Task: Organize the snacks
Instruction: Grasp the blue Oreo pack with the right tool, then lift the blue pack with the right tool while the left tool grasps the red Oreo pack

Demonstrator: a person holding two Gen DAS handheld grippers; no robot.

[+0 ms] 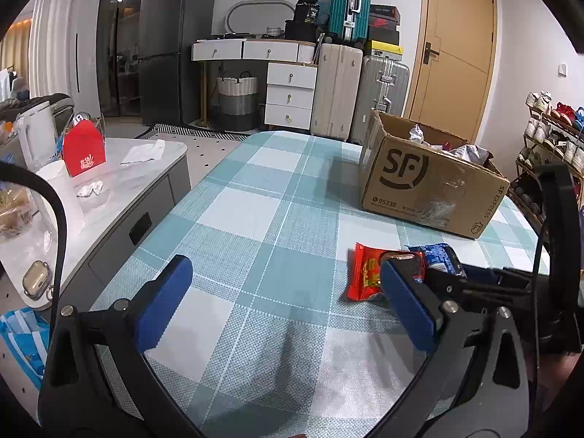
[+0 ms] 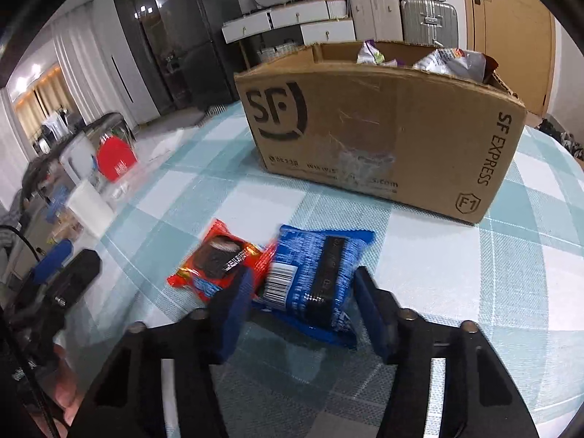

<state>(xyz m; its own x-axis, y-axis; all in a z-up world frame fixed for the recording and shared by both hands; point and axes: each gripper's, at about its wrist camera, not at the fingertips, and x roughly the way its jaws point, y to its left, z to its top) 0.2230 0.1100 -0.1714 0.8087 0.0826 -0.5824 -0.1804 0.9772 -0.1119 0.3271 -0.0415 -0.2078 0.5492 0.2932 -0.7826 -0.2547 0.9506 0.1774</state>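
Red packet (image 2: pixel 219 262), blue packet (image 2: pixel 314 277), teal-checked tablecloth (image 1: pixel 255 197)

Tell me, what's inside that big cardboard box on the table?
Crumpled snack bags poke above the rim of the cardboard box: a white and purple one and a silvery one. Anything lower down is hidden by the box walls.
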